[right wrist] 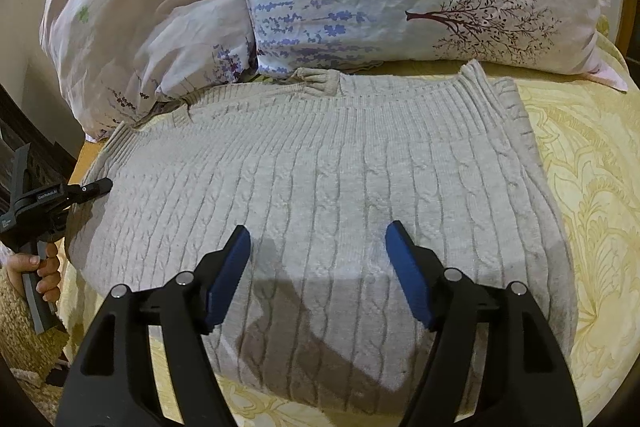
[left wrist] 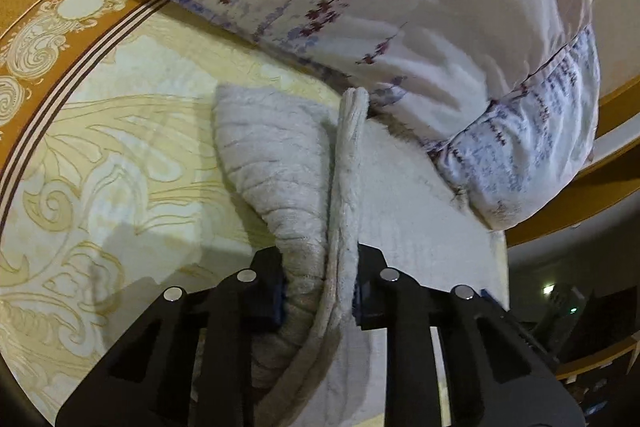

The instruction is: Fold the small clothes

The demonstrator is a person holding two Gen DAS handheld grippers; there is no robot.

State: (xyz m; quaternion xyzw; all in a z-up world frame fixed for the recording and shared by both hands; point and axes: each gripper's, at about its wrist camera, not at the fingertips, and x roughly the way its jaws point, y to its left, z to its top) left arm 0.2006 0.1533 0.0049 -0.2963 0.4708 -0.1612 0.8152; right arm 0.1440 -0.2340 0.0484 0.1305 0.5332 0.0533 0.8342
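Left claw (left wrist: 318, 297) first: through its own camera we see it clamped tight on a bunched fold of the cream sweater (left wrist: 288, 171), which lies on the yellow bedspread (left wrist: 100, 147) right below a floral pillow (left wrist: 360, 7).

Over on the right camera, our right claw (right wrist: 318, 269) is spread wide with nothing in it, hovering over the sweater (right wrist: 320, 155) laid flat on the bed. Left claw (right wrist: 96, 187) is at the sweater's left edge.

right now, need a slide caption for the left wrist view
Left gripper shut on a bunched edge of the grey knit sweater, lifted above the yellow bedspread beside a floral pillow.
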